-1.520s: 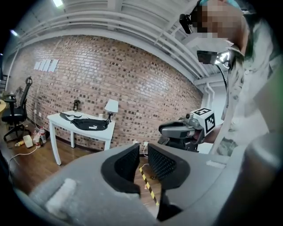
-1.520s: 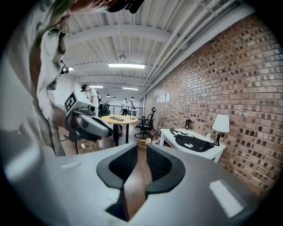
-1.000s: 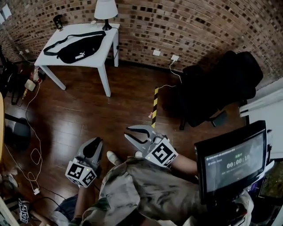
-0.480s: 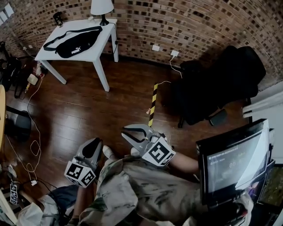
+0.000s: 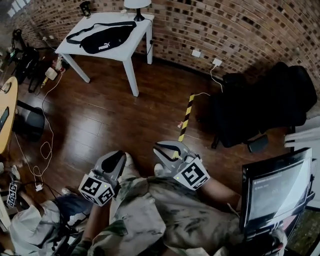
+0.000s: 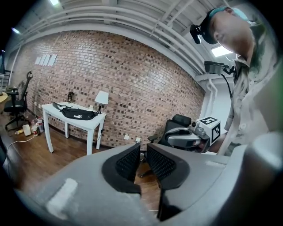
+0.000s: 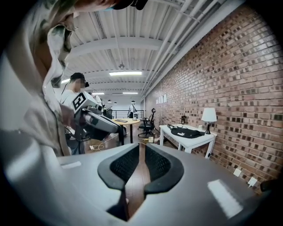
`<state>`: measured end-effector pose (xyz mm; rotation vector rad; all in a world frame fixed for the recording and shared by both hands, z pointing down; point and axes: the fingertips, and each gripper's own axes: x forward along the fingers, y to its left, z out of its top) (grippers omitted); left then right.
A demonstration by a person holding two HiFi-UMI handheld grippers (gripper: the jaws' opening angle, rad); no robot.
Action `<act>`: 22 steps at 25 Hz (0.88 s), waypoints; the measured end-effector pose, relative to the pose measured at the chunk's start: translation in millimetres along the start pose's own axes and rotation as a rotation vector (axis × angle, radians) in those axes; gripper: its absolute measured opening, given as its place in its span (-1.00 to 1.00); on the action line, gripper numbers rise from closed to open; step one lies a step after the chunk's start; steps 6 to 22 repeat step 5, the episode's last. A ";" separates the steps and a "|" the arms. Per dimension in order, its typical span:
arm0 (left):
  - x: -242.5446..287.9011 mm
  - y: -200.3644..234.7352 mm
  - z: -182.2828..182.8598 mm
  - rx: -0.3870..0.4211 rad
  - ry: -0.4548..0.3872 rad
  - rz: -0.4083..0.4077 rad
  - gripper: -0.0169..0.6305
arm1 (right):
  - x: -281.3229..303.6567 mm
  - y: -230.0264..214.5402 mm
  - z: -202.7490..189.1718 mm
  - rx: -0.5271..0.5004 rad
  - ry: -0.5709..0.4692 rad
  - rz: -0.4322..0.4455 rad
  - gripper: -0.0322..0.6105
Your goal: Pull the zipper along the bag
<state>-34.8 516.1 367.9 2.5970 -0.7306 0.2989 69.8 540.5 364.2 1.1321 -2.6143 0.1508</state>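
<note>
One black bag lies flat on the white desk by the brick wall, its strap stretched along its far side, a lamp near its right end. Both tongs are well apart from it, held low and close to the person, with bare wooden floor between. Left tongs point roughly toward the desk, pads a narrow slit apart, nothing in them. Right tongs hang just beside the left, likewise slightly parted and empty; the right gripper view shows the bag far off to their right
</note>
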 end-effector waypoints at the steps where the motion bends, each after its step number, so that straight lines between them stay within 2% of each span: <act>1: 1.1 6.5 -0.7 -0.008 0.007 0.000 -0.79 | 4.8 -1.6 -3.4 0.006 0.007 -0.004 -0.75; 5: 6.7 42.8 -3.2 -0.027 0.021 -0.013 -0.79 | 31.5 -11.2 -6.7 0.027 0.035 -0.034 -0.75; 22: 6.7 42.8 -3.2 -0.027 0.021 -0.013 -0.79 | 31.5 -11.2 -6.7 0.027 0.035 -0.034 -0.75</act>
